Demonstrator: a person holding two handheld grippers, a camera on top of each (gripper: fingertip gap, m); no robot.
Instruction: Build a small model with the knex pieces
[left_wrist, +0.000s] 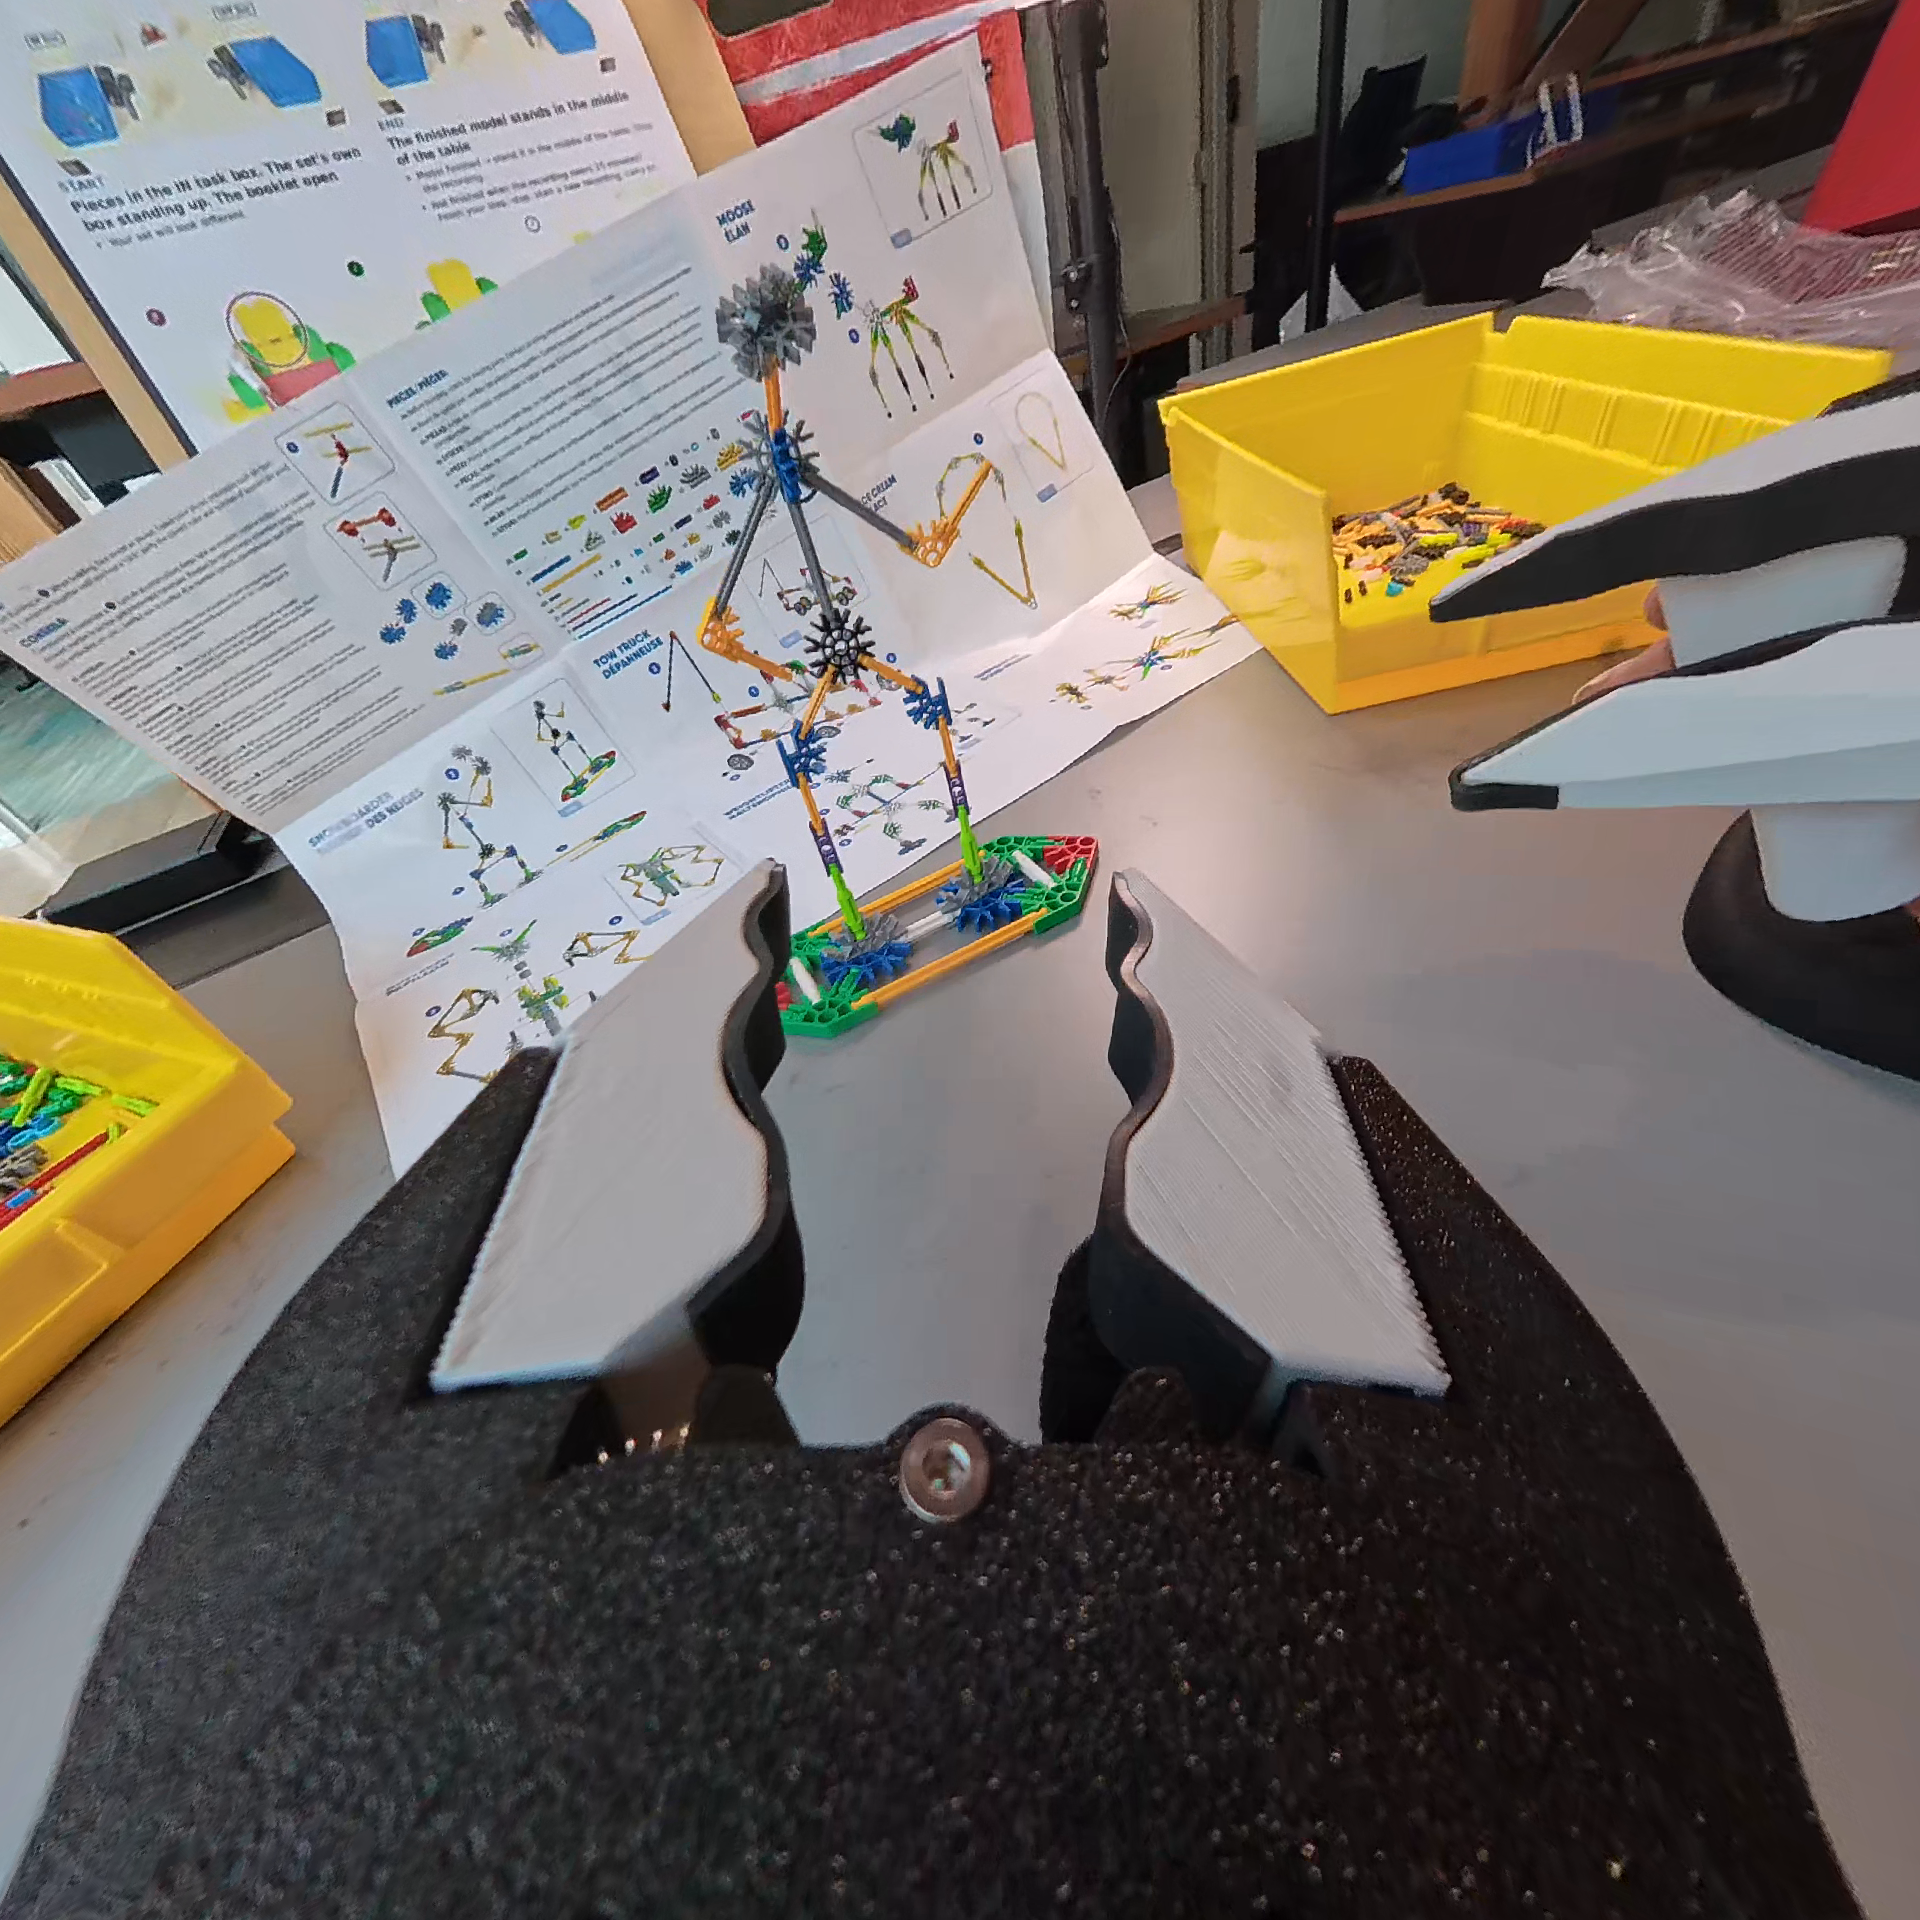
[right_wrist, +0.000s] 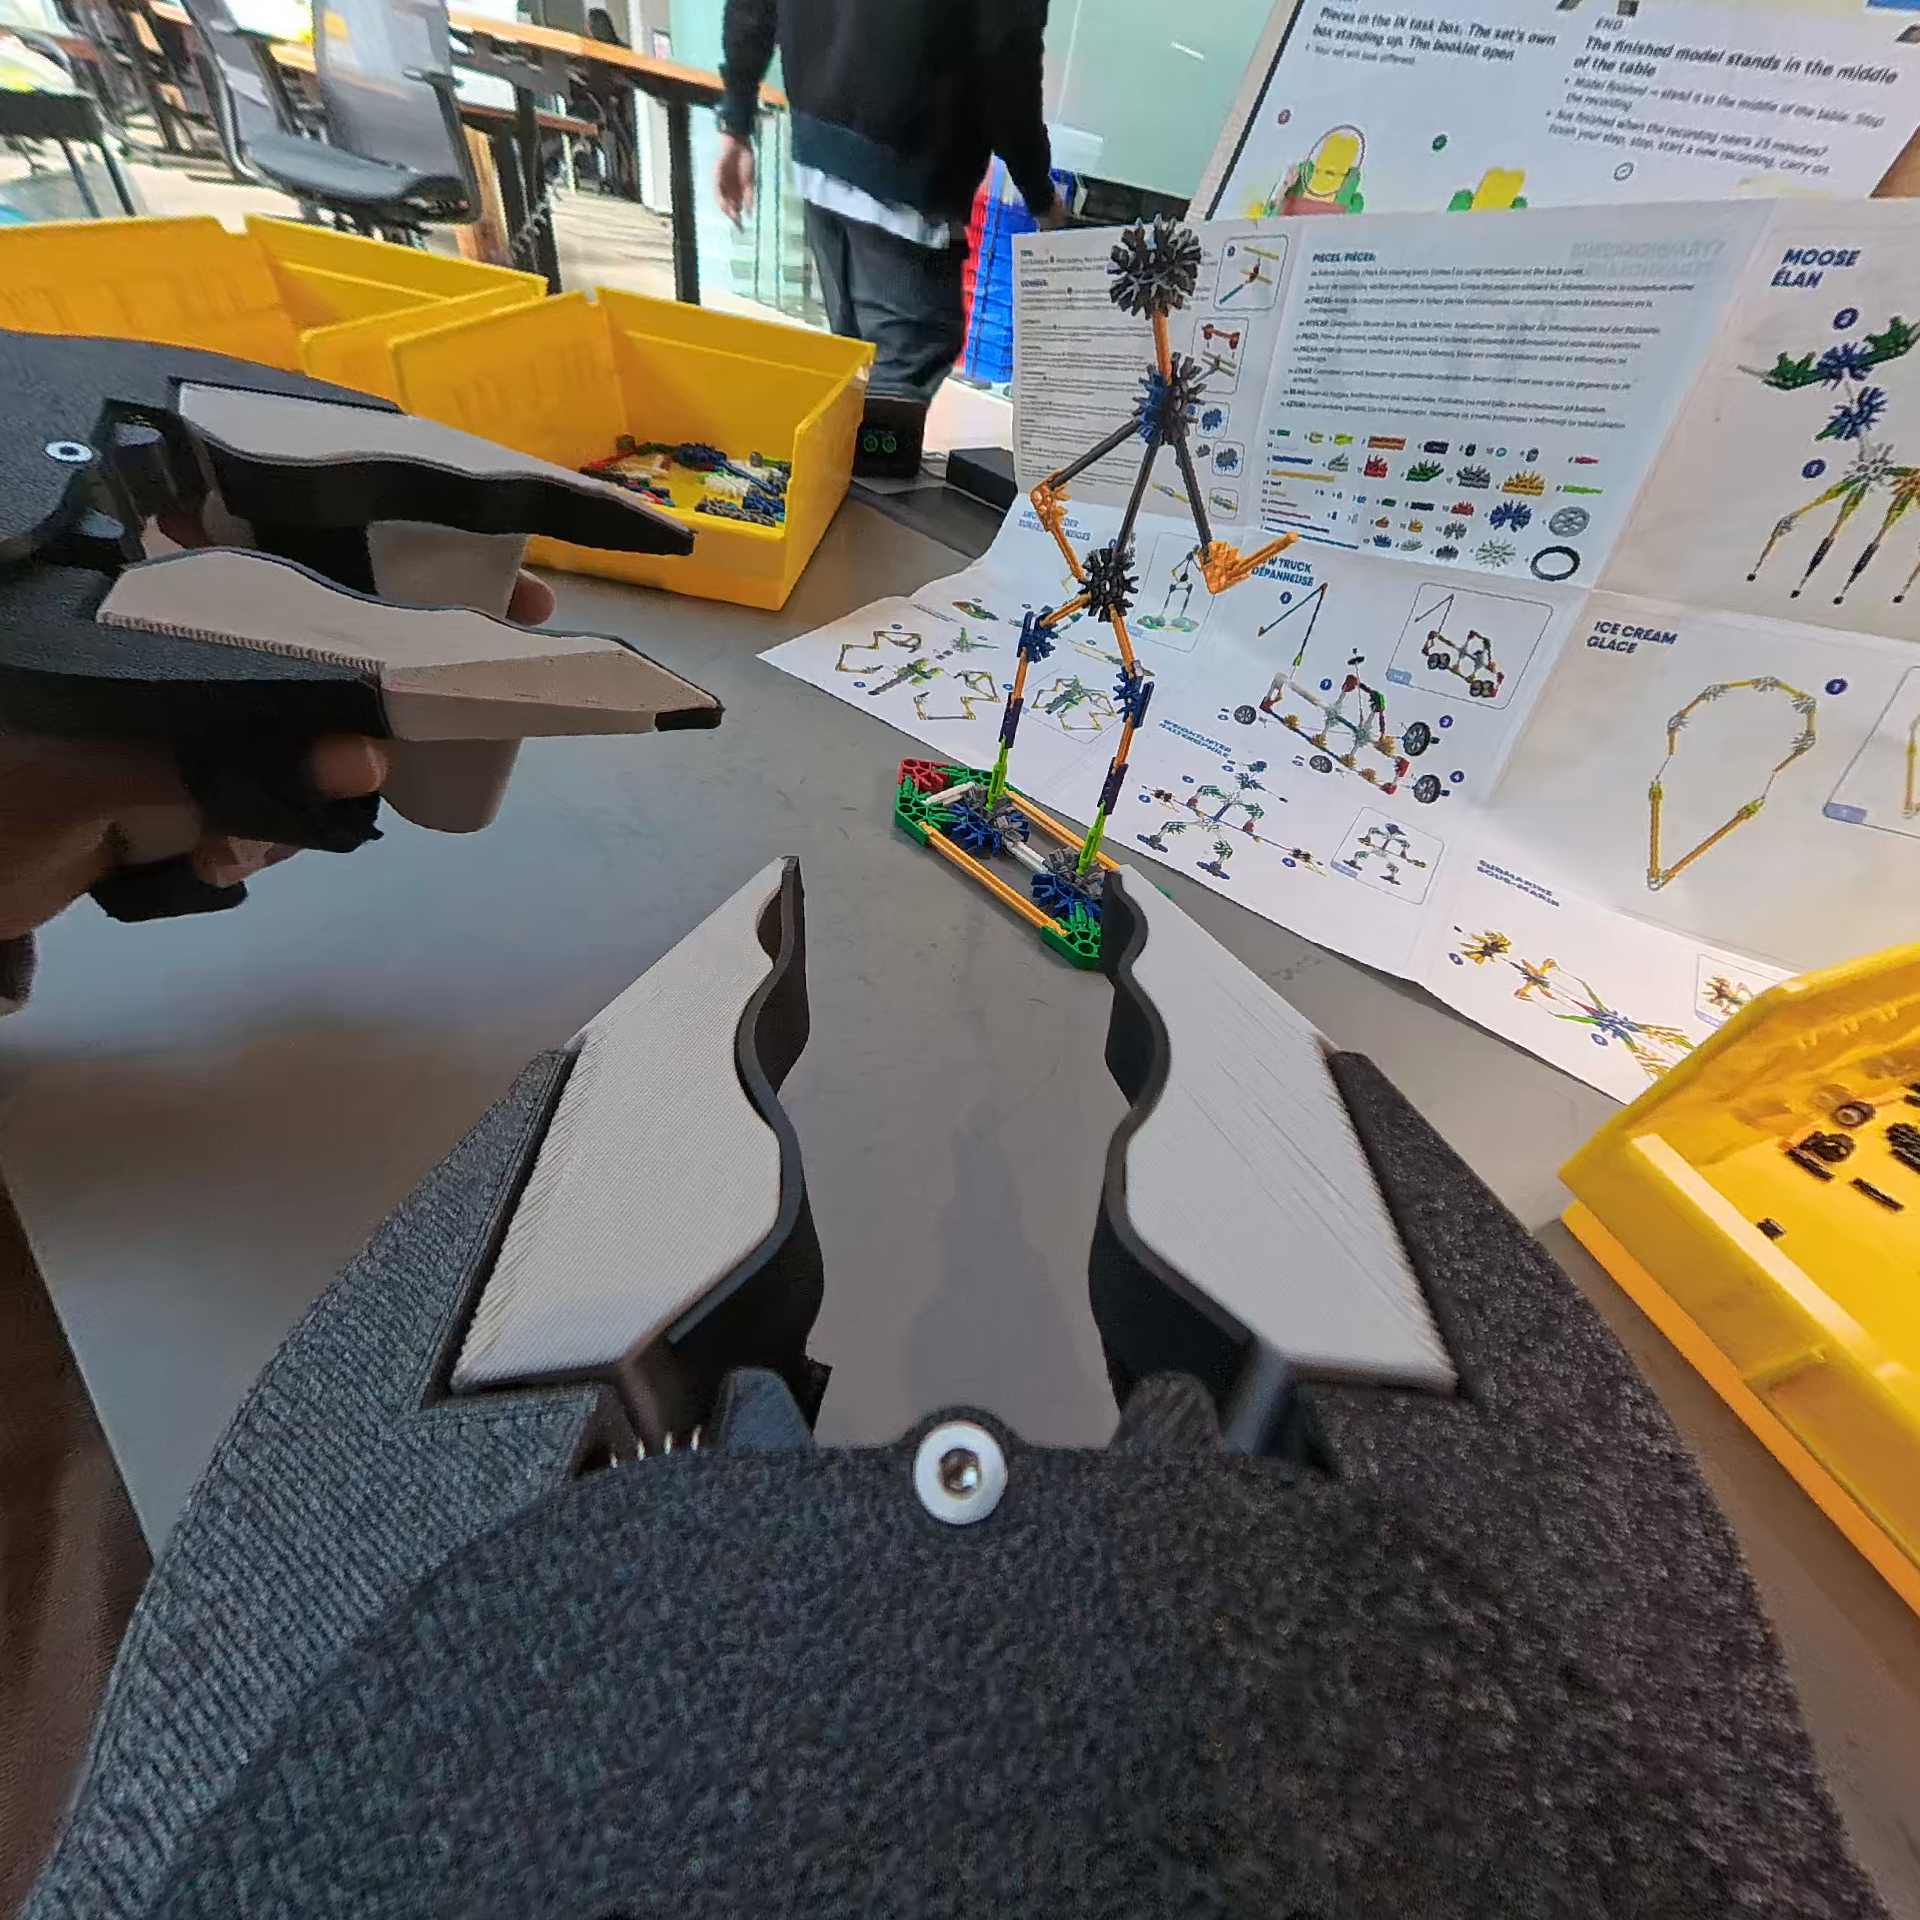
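Left wrist view looks straight at an upright stick figure built of orange, grey and blue plastic rods and snowflake connectors (left_wrist: 831, 644), standing on a flat green-cornered board base (left_wrist: 940, 935) on the grey table (left_wrist: 1299, 1039). The figure looks whole and stands free, touched by nothing. Just before its base the left gripper (left_wrist: 940, 914) has its grey fingers spread and empty. To the figure's right the right gripper (left_wrist: 1455, 707) is likewise parted, holding nothing; its own view shows the same wide gap (right_wrist: 951, 883). Behind the figure leans a white fold-out instruction sheet (left_wrist: 520, 540). Farther out, yellow plastic bins of loose pieces sit to the right (left_wrist: 1403, 499) and left (left_wrist: 125, 1101) of the figure.
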